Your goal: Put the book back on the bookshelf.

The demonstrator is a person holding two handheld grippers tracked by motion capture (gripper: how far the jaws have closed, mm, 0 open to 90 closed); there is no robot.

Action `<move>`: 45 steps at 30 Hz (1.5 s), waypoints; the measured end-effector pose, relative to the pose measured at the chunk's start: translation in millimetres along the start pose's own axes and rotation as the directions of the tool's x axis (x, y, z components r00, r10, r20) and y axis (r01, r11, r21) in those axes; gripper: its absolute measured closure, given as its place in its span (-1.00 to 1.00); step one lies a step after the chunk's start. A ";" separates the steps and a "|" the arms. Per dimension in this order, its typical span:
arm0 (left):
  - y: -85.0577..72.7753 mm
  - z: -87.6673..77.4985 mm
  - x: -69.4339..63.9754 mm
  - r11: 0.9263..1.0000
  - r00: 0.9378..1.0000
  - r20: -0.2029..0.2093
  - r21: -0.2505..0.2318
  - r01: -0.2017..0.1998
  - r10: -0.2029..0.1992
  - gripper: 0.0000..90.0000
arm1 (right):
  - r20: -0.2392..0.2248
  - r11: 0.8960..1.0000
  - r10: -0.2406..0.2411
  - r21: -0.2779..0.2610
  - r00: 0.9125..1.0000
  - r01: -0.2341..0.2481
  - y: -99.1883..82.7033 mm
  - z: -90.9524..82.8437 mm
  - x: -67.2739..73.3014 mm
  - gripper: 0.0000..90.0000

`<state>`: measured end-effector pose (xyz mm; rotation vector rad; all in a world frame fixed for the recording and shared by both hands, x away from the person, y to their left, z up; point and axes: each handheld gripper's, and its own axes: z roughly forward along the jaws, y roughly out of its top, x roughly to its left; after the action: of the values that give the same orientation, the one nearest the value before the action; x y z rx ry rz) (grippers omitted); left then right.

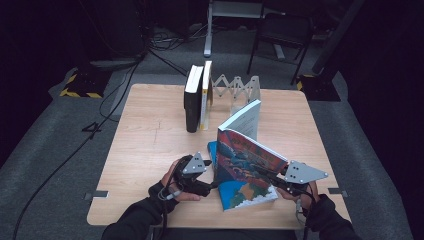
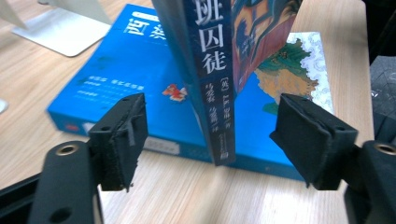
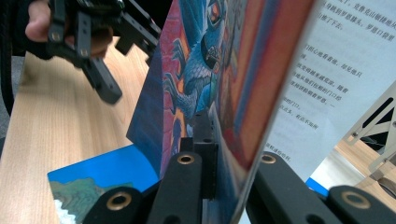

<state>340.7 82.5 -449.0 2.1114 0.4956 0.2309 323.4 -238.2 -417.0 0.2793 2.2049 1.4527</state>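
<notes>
From the high view, we see the upright book (image 1: 248,155) standing on a flat blue book (image 1: 243,194) near the surface's (image 1: 150,145) front edge, the right gripper (image 1: 272,181) clamped on its cover. In the left gripper view, our left gripper (image 2: 210,140) stands wide, jaws flanking the spine (image 2: 212,84) without touching. The right gripper view shows jaws shut on the cover edge (image 3: 233,154). It looks stiff but glossy (likely slippery), so we judge the spine the firmest hold.
</notes>
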 end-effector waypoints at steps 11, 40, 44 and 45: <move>24.5 11.7 -12.2 0.993 0.998 -0.012 -0.100 -0.062 0.061 -0.33 | -0.018 1.000 -0.012 -0.002 1.000 0.012 -2.3 -10.3 11.9 0.90; 47.2 -0.9 -25.1 0.969 0.988 -0.011 -0.198 -0.150 0.151 0.46 | 0.199 0.991 0.124 0.015 0.972 -0.130 -12.2 -13.7 -24.4 -0.01; 57.1 -7.1 -26.4 0.958 0.988 -0.020 -0.240 -0.154 0.153 0.40 | 0.192 0.992 0.118 0.017 0.974 -0.124 -10.4 -11.8 -23.3 0.01; 60.3 -8.5 -26.6 0.956 0.989 -0.019 -0.254 -0.150 0.150 0.38 | 0.189 0.992 0.120 0.014 0.975 -0.125 -9.6 -11.4 -23.1 0.01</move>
<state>329.4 47.7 -393.5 1.8972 0.2876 0.3618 338.5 -261.1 -415.5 0.5468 2.0860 1.4001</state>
